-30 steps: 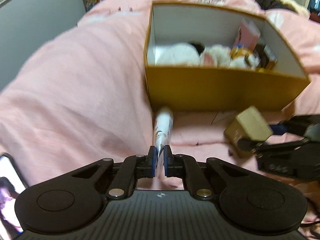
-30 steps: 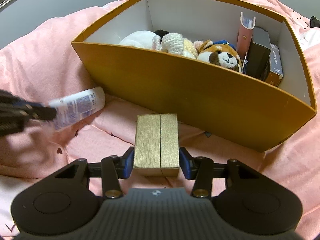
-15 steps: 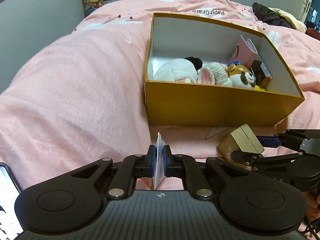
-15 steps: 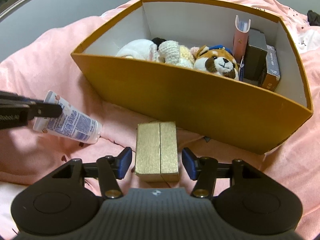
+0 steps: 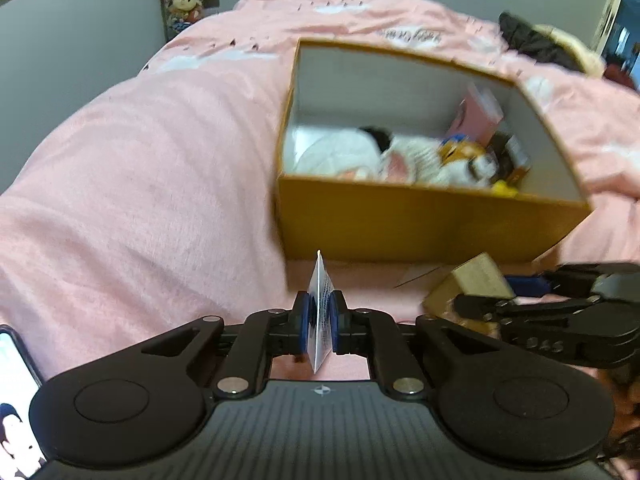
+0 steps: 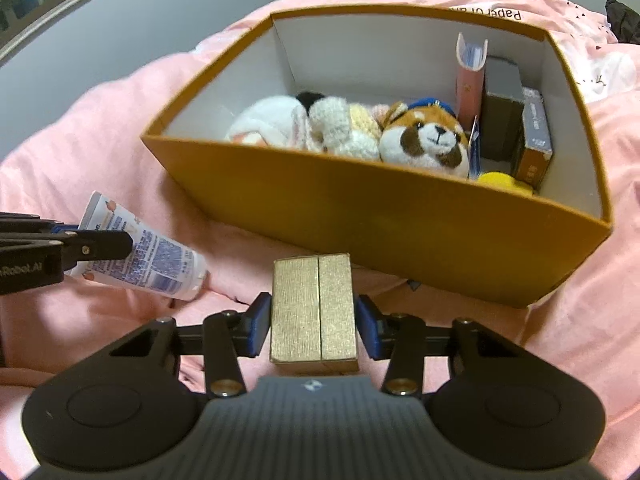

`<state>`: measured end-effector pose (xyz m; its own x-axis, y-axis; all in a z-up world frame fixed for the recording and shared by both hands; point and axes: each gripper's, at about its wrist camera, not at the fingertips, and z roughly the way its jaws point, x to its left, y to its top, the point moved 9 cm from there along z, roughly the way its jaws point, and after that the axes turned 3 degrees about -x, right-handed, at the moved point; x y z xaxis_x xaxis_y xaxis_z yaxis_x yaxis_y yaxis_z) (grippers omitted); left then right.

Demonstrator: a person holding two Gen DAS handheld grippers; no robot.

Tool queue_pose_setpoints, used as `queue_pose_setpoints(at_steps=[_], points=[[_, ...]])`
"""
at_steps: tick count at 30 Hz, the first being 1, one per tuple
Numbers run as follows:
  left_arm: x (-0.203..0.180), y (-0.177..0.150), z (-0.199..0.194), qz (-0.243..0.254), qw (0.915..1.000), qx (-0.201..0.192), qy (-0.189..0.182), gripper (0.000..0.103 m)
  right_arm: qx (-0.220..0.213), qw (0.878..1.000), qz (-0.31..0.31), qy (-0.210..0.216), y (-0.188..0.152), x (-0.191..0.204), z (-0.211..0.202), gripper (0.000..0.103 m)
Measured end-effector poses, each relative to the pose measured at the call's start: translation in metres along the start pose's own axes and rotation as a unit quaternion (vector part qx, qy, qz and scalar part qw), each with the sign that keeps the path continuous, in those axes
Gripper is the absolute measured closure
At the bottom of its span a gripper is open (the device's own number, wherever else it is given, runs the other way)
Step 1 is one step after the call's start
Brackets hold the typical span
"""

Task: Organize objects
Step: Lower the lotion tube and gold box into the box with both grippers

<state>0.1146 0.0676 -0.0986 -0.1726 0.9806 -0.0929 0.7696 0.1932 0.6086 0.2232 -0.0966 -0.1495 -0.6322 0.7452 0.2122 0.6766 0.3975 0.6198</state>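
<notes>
My left gripper (image 5: 319, 320) is shut on the flat crimped end of a white tube (image 5: 320, 300). In the right wrist view the tube (image 6: 152, 264) slants down onto the pink bedding, cap toward the right. My right gripper (image 6: 314, 330) has a small gold box (image 6: 314, 308) between its closing jaws, and both blue pads meet the box's sides. The left wrist view shows that gold box (image 5: 476, 280) in the right gripper (image 5: 500, 292) at lower right. An open orange box (image 6: 400, 220) stands just beyond both grippers.
The orange box (image 5: 400, 224) holds plush toys (image 6: 428, 140), an upright pink book (image 6: 470, 80) and dark cartons (image 6: 502, 112) at its right end. A lit phone (image 5: 16, 400) lies at lower left. Pink bedding (image 5: 140, 200) spreads all round. Dark clothes (image 5: 536, 44) lie far right.
The tube swung from pointing at the orange box to hanging with its cap down and crimp up. The right jaws opened round the gold box, then closed on it again.
</notes>
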Motion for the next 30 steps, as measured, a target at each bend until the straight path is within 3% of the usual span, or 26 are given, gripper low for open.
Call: queue_pose_setpoints(at_steps=[7,12,15,24,30], points=[[-0.016,0.037,-0.044,-0.045,0.9937,-0.036,-0.096,0.092,-0.040,0.997,0.024,0.055,0.030,0.011,-0.050,0.055],[-0.025,0.076,-0.062,-0.033,0.9897,-0.081,-0.113,0.092,-0.091,0.993,0.041,0.065,0.069,0.001,-0.084,0.055],[-0.030,0.101,-0.060,-0.029,0.9883,-0.101,-0.110,0.092,-0.115,0.992,0.039,0.045,0.096,-0.011,-0.088,0.055],[-0.042,0.155,-0.011,-0.026,0.9869,-0.121,-0.103,0.092,-0.149,0.988,-0.031,-0.039,0.157,-0.032,-0.041,0.055],[-0.046,0.173,0.044,-0.034,0.9892,-0.094,-0.107,0.092,-0.145,0.985,-0.054,-0.072,0.181,-0.054,0.007,0.056]])
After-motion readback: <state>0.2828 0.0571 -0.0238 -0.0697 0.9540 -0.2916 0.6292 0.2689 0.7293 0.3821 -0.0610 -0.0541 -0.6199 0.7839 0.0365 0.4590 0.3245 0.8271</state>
